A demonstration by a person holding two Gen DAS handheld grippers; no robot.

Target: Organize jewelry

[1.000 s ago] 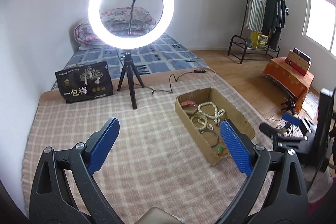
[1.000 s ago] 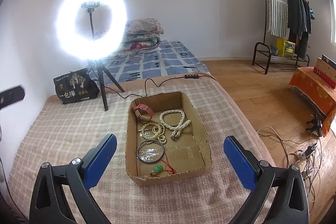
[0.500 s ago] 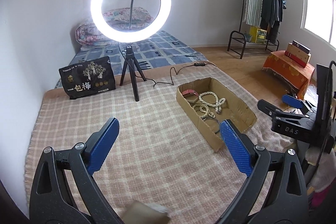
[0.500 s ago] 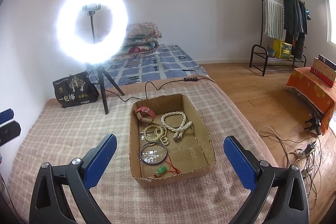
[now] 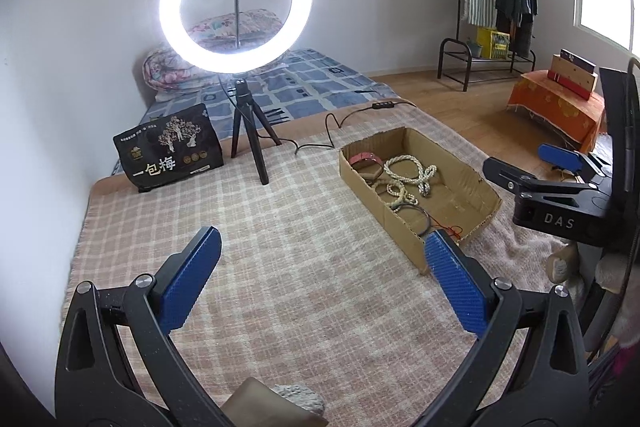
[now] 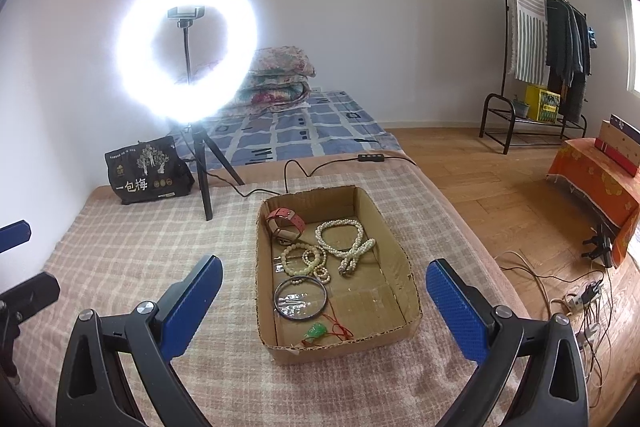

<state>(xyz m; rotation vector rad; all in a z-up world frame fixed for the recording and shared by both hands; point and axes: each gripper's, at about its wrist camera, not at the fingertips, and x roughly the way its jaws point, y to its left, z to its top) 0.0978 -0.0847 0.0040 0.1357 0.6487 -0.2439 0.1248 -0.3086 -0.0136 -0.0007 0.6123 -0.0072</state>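
A shallow cardboard box [image 6: 402,259] lies on the checked blanket, also in the left wrist view [image 5: 380,207]. In it are a pink watch [image 6: 285,221], a white pearl necklace [image 6: 347,243], cream bead bracelets [image 6: 303,259], a clear bangle [image 6: 300,297] and a green pendant on red cord [image 6: 316,331]. My right gripper [image 6: 322,301] is open and empty, held above the box's near end. My left gripper [image 5: 318,267] is open and empty, left of the box. The right gripper shows in the left wrist view [image 5: 532,167].
A lit ring light on a tripod [image 5: 240,75] stands at the back of the blanket, its cable [image 6: 304,167] running behind the box. A black snack bag [image 5: 168,151] leans at the back left. Wooden floor with cables [image 6: 568,291] lies right of the blanket.
Both grippers have drawn back and risen slightly, so the box sits a little farther ahead in each view. Both stay open and empty. The jewelry has not moved.
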